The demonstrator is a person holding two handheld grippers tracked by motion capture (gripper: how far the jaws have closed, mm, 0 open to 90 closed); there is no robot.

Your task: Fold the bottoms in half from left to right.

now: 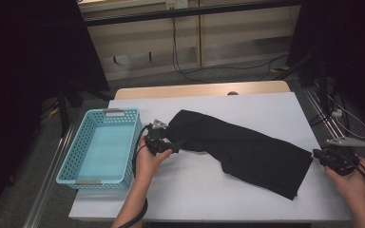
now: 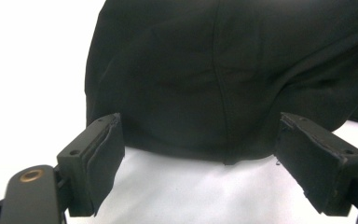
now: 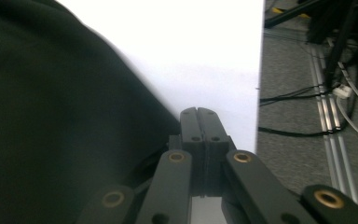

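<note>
Nearest to me, the person's two forearms come up from the table's (image 1: 185, 190) near edge, a claw in each hand. Left claw (image 1: 177, 144) lies at the near left end of the black cloth (image 1: 247, 147), its jaws spread wide; in the left gripper view (image 2: 200, 154) the cloth's rounded hem sits just beyond the two pads, not between them, with bare white table under the gap. Nothing is pinched there.

Right claw (image 1: 317, 156) sits at the cloth's right end, close to the table's right edge. In the right gripper view (image 3: 198, 119) its jaws are pressed flat together with no gap, and the cloth lies just to one side of them; I cannot make out any fabric caught between the tips.

As for the cloth, it stretches in a long slant across the white table, from its bunched end by the left claw out to a squarer end by the right claw. A turquoise basket (image 1: 71, 156) stands to the left of the cloth, just beyond the left hand.
</note>
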